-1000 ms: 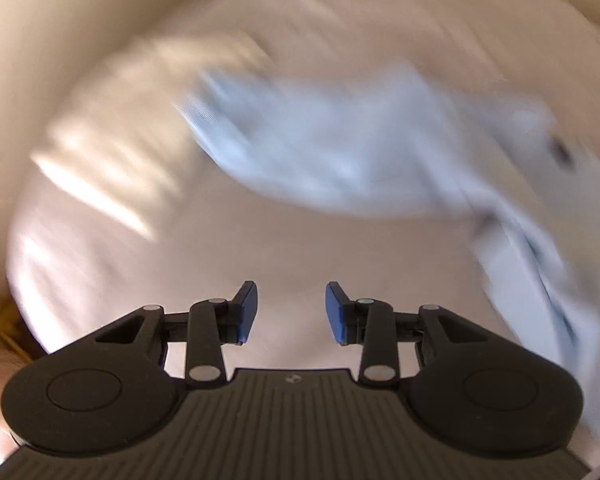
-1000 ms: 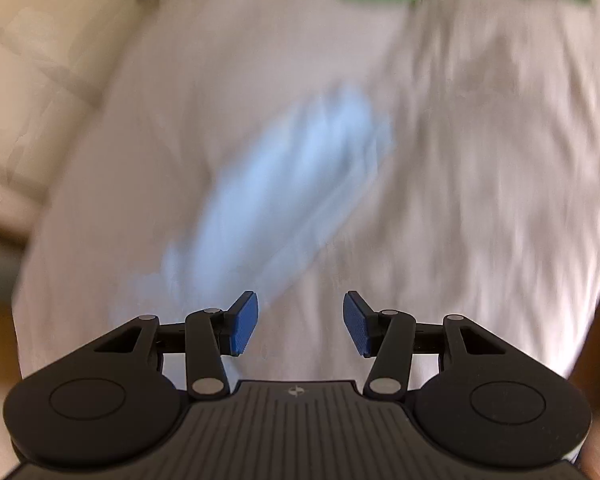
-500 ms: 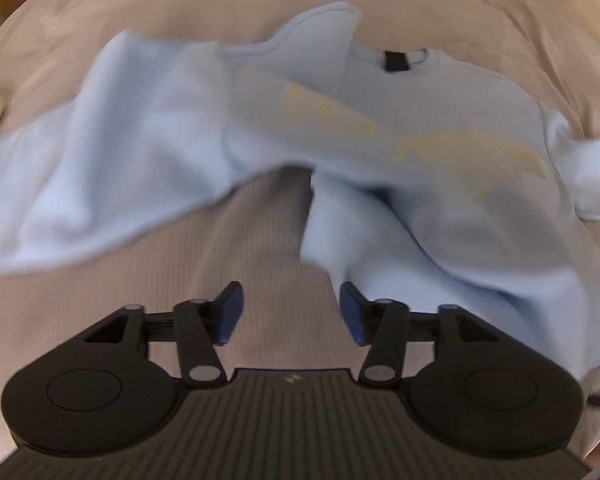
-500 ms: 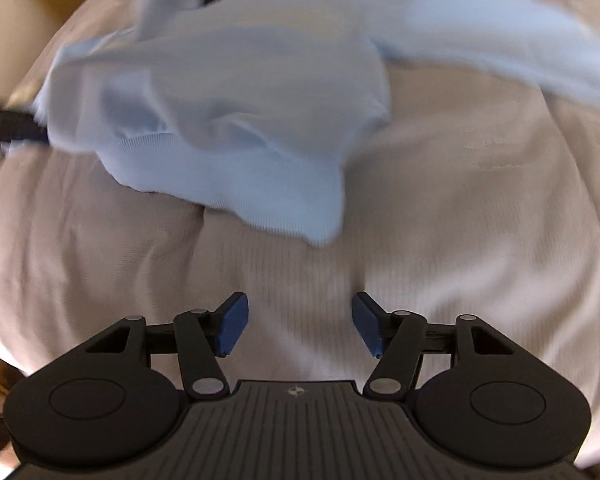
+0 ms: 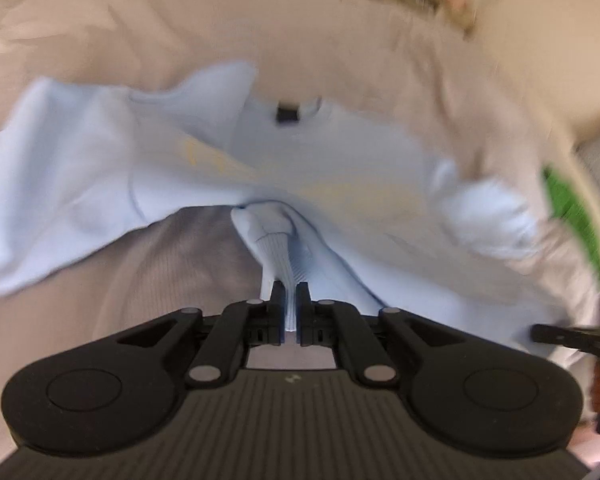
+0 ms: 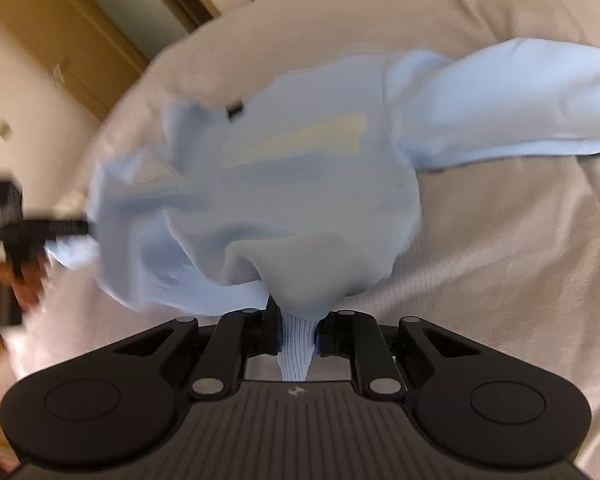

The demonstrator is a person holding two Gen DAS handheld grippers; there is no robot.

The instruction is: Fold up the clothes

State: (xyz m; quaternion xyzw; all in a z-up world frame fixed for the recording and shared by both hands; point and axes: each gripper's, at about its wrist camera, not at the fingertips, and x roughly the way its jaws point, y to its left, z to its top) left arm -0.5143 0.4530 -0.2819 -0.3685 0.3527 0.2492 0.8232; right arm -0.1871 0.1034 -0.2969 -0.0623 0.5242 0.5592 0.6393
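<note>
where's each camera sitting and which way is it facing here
Left wrist: on the left hand-held gripper, looking down along its fingers at the light blue sweatshirt on the bed; the other gripper shows at right.
Right wrist: on the right hand-held gripper, closing on the sweatshirt's ribbed hem; a hand at left.
Shared: sweatshirt, bed.

Bed with beige ribbed cover, wrinkled, fills both views. Light blue sweatshirt lies crumpled across middle of bed, neck label toward far side, pale yellow print on chest, sleeve spread left in left wrist view. Green cloth on bed at right edge, well apart from sweatshirt body.
</note>
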